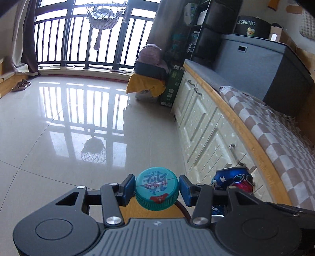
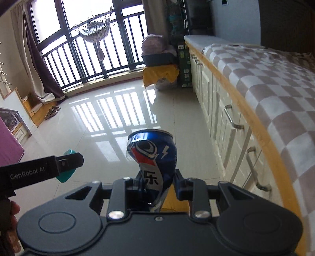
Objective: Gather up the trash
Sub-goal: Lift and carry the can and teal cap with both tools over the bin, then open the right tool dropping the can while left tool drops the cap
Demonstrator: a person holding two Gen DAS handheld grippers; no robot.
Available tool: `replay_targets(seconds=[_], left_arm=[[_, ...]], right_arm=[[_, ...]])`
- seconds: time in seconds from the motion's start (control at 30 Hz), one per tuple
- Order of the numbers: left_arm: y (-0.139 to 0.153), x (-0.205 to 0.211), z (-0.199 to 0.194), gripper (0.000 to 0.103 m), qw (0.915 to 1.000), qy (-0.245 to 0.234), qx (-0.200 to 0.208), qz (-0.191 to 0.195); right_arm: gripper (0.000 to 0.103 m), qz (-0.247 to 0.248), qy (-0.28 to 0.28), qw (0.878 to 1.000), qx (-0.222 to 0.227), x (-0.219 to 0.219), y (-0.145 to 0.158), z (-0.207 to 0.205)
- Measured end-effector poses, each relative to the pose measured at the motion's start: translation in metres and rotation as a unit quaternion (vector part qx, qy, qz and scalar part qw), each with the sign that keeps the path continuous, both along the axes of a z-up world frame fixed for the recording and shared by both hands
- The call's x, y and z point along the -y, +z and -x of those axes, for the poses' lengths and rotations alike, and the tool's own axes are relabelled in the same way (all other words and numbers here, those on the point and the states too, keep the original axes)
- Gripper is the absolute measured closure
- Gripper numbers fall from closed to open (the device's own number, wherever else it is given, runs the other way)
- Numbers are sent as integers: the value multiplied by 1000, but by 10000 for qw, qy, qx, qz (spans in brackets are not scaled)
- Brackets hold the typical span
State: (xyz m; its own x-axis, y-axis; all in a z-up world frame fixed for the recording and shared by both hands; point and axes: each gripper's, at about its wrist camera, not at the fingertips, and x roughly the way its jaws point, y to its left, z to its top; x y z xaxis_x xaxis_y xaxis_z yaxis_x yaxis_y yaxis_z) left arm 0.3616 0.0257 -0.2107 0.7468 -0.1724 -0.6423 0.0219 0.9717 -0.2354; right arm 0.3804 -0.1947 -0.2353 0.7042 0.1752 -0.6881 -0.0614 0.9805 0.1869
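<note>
Left gripper point(image 1: 157, 188) in my hand clamping teal bottle cap point(image 1: 157, 188) over glossy floor point(image 1: 59, 137); right gripper point(image 2: 157, 182) pinching crushed blue soda can point(image 2: 151, 157), cabinet point(image 2: 220, 122) lying right.

Glossy tiled floor point(image 1: 59, 137), white cabinets point(image 1: 200, 126), checkered cloth point(image 2: 265, 82), hanging net basket point(image 1: 104, 15), possibly slippers point(image 1: 20, 85).

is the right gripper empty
No, the right gripper is clamped on a crushed blue can that stands up between its fingers.
</note>
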Motion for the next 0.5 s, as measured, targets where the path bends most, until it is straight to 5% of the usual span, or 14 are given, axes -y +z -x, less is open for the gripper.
replay_targets(seconds=[0.5], left_arm=[[-108, -4, -51, 54, 9910, -413, -1274, 70]], right_arm=[[73, 122, 94, 9919, -1262, -15, -113, -65]])
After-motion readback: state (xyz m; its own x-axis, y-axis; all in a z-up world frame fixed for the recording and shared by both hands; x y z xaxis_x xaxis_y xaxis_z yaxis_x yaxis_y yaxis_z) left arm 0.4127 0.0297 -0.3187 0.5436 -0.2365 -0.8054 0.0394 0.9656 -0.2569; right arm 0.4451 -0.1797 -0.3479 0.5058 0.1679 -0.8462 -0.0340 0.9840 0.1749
